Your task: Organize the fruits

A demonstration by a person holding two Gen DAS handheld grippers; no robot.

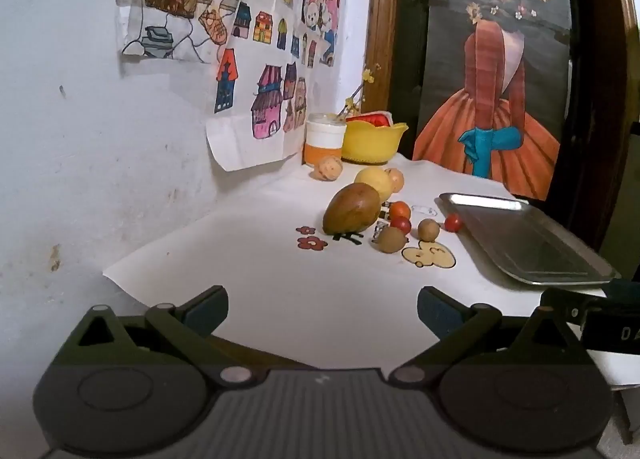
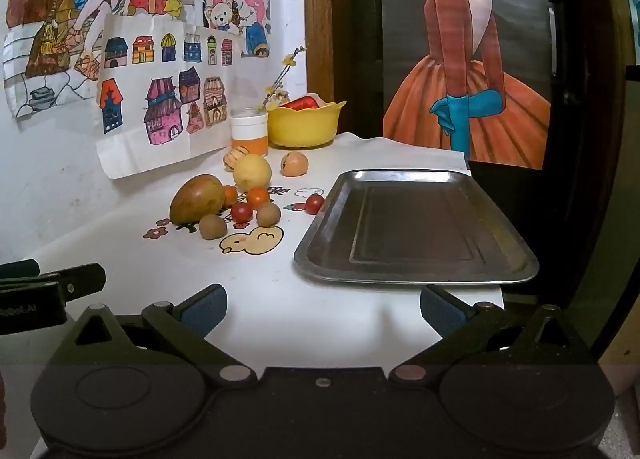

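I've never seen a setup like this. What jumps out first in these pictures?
A cluster of fruit on the white table: a big brownish mango, a yellow lemon behind it, and small red tomatoes beside them. To their right lies an empty metal tray. Behind the fruit, a yellow bowl sits by the wall, and both grippers, left and right, are open in the foreground.

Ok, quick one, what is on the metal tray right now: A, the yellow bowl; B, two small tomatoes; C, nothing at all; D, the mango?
C: the metal tray shows only its bare surface, while the mango and the small tomatoes lie on the white table to its left and the yellow bowl stands behind them by the wall.
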